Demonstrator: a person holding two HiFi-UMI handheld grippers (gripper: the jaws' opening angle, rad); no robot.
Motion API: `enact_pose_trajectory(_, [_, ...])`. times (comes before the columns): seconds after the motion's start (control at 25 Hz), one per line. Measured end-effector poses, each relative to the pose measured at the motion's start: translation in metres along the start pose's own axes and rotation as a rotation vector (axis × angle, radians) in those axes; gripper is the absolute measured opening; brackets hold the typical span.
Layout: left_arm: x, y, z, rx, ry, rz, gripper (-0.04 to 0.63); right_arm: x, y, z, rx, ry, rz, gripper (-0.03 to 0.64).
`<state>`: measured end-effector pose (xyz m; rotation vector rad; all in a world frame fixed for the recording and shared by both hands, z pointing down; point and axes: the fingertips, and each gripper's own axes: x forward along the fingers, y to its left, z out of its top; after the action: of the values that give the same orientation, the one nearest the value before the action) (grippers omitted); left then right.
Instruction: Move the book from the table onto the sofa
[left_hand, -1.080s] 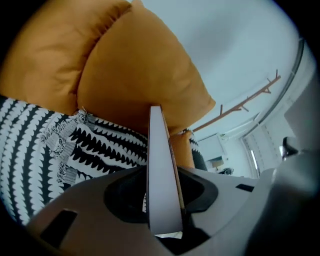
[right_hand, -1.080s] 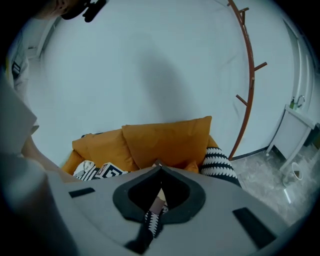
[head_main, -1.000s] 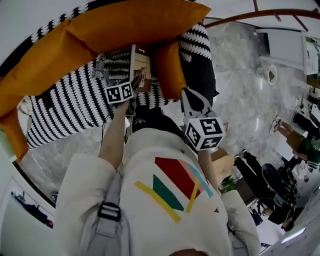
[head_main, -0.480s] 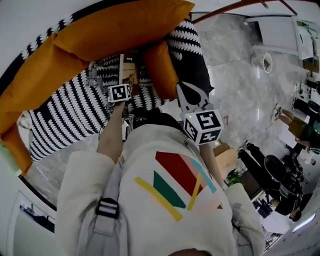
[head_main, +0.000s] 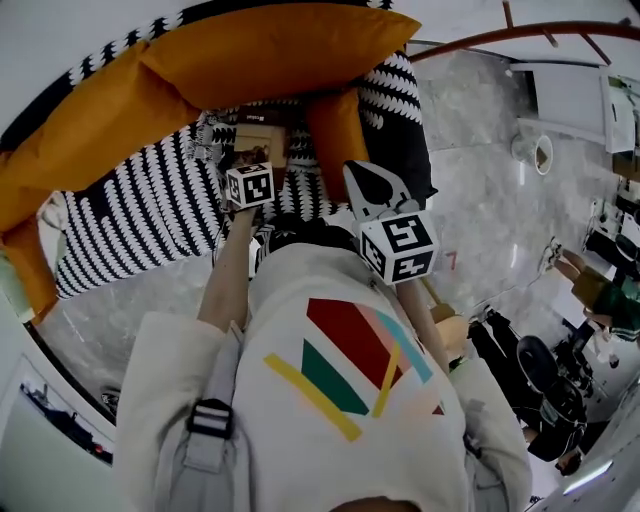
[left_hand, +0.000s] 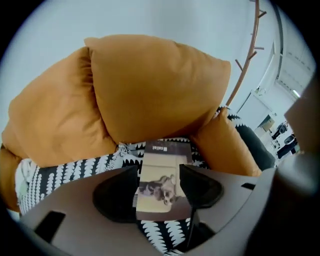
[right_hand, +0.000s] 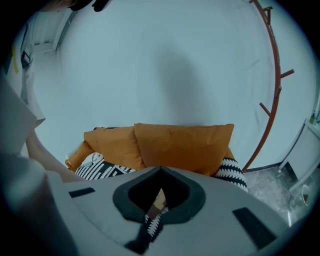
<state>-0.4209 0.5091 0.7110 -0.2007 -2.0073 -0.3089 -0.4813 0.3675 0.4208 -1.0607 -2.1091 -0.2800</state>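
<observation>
On the black-and-white patterned sofa seat (head_main: 150, 215) the book (left_hand: 162, 182) lies flat, its far end against the orange cushions (left_hand: 150, 85). Above it hangs the left gripper (left_hand: 159, 171), jaws wide and just opened further. The book shows between them with no pad pressing it, though whether a pad brushes an edge cannot be told. From the head view, that gripper's marker cube (head_main: 250, 185) hides the book's near end. Off to the side, the right gripper (right_hand: 160, 169) has its jaws closed on nothing; only a sliver of the book shows through the slit between its pads.
</observation>
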Motion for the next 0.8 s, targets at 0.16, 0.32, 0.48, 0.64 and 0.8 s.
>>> enact_pose_trajectory(0.16, [-0.028,-0.01,0.031,-0.041,-0.099,-0.014,0.247,0.001,0.013,0.015,-0.035,-0.03,0.043,0.011])
enact_pose_trajectory(0.32, [-0.066,-0.018,0.068,-0.061,-0.233,-0.029,0.247,-0.001,0.017,0.03,-0.053,-0.072,0.07,0.011])
enact_pose_trajectory(0.48, [-0.119,-0.019,0.127,-0.057,-0.425,-0.02,0.245,0.004,0.018,0.049,-0.067,-0.134,0.107,0.011])
enact_pose_trajectory(0.64, [-0.206,-0.035,0.194,-0.093,-0.71,-0.151,0.244,-0.01,0.022,0.074,-0.096,-0.2,0.12,0.011])
enact_pose_trajectory(0.8, [-0.309,-0.056,0.257,-0.018,-0.999,-0.252,0.219,-0.035,0.027,0.118,-0.119,-0.357,0.104,0.011])
